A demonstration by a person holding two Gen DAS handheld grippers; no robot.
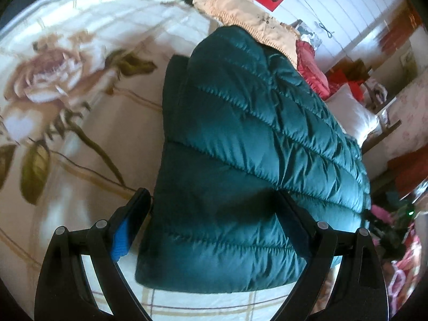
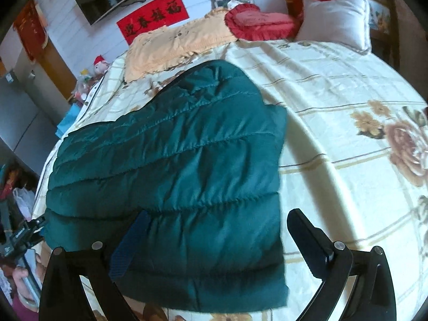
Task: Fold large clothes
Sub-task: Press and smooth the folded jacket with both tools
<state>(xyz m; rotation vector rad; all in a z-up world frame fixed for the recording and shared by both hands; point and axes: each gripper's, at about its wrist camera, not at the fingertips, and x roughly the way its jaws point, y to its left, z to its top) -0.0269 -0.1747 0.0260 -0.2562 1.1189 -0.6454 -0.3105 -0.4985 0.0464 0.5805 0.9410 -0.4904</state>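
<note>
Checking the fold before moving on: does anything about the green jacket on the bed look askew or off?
Slightly. The green jacket lies folded on the floral bedspread, but the far end tapers and slants, with a layer sticking out along one side. Both the left gripper and the right gripper are open.

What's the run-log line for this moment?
green puffer jacket: folded, flat on floral bedsheet | left gripper: open, straddling jacket | right gripper: open over jacket's edge
</note>
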